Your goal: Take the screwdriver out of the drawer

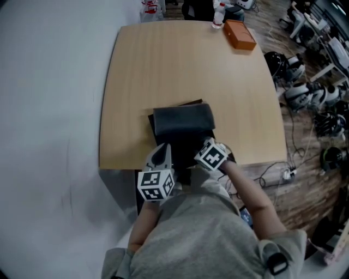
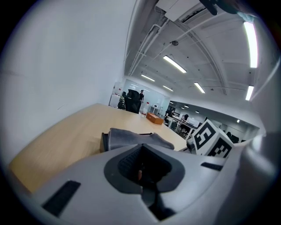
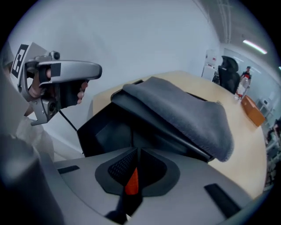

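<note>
A black drawer box (image 1: 182,128) with a grey cloth (image 3: 184,112) draped over it stands at the table's near edge. Its drawer (image 3: 107,129) is pulled out toward me, dark inside, and no screwdriver shows in it. My right gripper (image 3: 134,171) points steeply down just above the drawer, jaws shut, with a thin orange sliver in the slit between the pads. In the head view the right gripper (image 1: 203,151) is at the drawer's right side. My left gripper (image 1: 162,155) hangs at the drawer's left side, and the left gripper (image 2: 141,169) looks shut with nothing in it.
The wooden table (image 1: 180,65) carries an orange box (image 1: 240,34) and a white bottle (image 1: 218,13) at its far edge. A pale wall is on the left. Cables and equipment (image 1: 313,103) lie on the floor to the right.
</note>
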The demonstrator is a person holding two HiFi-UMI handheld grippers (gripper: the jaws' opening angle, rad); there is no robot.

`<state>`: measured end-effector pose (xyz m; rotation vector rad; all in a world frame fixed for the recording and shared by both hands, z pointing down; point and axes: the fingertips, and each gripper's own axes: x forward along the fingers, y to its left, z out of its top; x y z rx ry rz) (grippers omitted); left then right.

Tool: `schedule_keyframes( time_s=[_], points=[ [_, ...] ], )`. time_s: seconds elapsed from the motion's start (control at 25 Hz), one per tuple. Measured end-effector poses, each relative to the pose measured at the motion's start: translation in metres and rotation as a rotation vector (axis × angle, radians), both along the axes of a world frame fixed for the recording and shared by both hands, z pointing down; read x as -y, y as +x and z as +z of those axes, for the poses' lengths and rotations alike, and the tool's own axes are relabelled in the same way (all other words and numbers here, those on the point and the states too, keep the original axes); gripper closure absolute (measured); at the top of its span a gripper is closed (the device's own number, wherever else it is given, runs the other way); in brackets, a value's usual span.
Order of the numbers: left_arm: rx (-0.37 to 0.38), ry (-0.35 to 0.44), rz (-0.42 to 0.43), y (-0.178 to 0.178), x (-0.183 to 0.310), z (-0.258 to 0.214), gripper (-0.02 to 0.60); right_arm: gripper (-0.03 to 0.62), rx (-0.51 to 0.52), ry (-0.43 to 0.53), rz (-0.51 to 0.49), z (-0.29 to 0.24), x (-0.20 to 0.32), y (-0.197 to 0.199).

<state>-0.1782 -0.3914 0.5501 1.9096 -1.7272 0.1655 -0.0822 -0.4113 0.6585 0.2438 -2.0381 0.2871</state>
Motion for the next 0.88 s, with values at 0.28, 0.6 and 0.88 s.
schedule_keyframes(
  time_s=[0.28, 0.6, 0.88],
  points=[
    [-0.001, 0.006, -0.01, -0.003, -0.005, -0.001, 0.581, 0.492, -0.108, -0.117, -0.128, 0.025, -0.03, -0.005],
    [0.002, 0.015, -0.021, -0.007, -0.013, -0.005, 0.581, 0.487, -0.251, -0.076, -0.16, 0.037, -0.029, 0.012],
    [0.003, 0.023, -0.021, -0.01, -0.02, -0.008, 0.581, 0.513, -0.232, -0.024, -0.129, 0.038, -0.029, 0.009]
  ],
)
